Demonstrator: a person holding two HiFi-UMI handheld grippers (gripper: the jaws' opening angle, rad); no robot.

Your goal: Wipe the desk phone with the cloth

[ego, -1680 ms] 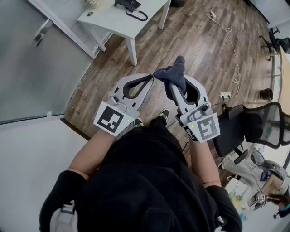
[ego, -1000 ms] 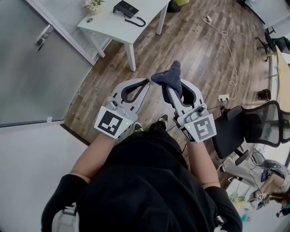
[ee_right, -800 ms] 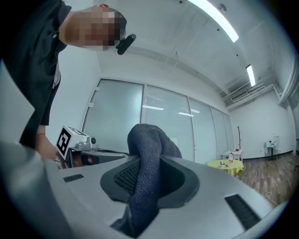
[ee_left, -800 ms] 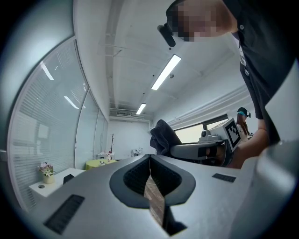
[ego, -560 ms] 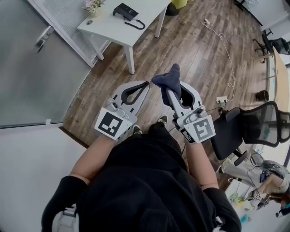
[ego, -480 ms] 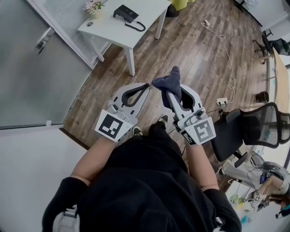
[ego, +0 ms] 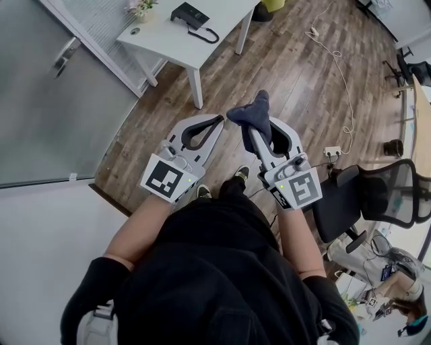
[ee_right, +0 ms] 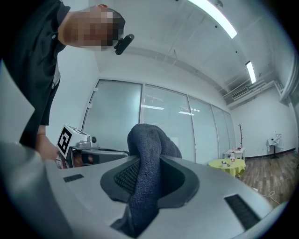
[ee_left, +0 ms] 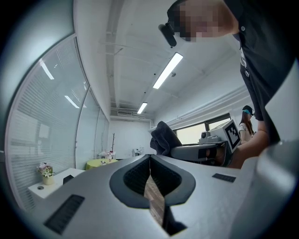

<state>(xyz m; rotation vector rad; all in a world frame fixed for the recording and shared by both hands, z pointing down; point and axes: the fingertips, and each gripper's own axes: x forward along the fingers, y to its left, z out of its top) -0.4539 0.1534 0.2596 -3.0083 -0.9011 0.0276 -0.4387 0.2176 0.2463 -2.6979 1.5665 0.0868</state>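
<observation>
- My right gripper (ego: 258,129) pinches the dark cloth (ego: 253,111), which bunches up past the jaw tips.
- My left gripper (ego: 219,121) has its jaws pressed together on nothing.
- The desk phone (ego: 189,11) sits on the white table (ego: 202,48), well apart from both.

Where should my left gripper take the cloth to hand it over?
Probably the bunched end of the cloth poking past the tips of the right gripper, approached from its left side, where the left gripper sits shut and empty; open it first.
</observation>
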